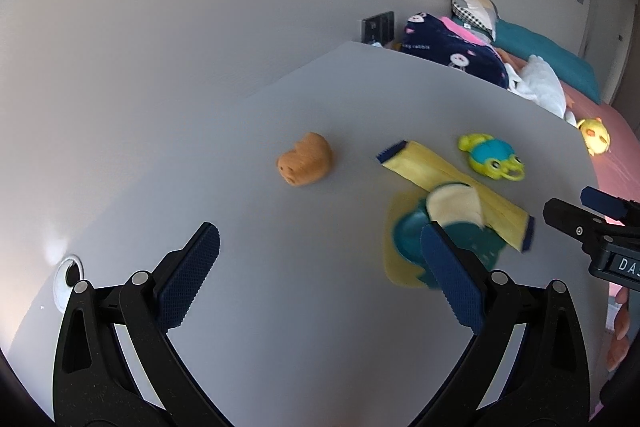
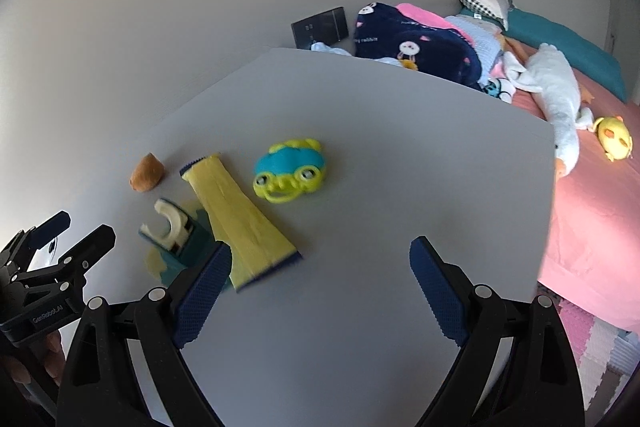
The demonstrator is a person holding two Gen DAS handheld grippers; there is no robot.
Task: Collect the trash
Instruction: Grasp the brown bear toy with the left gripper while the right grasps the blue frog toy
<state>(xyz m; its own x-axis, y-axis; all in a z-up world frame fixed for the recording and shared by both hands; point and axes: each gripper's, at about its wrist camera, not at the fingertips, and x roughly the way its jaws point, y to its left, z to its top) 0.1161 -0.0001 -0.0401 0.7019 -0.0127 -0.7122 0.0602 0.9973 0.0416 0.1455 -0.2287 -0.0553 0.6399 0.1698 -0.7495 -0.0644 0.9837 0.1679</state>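
Observation:
A yellow wrapper with blue serrated ends lies flat on the grey table. Beside it sits a teal and cream tape-dispenser-like object on a yellow scrap. An orange lump lies further left. A green and blue toy rests behind the wrapper. My left gripper stands open over bare table, its right finger in front of the teal object. My right gripper is open and empty, its left finger near the wrapper's end.
A bed with pink sheet, navy blanket, white plush and a yellow toy lies right of the table. A wall with a dark switch panel runs behind. A cable hole marks the table's left side.

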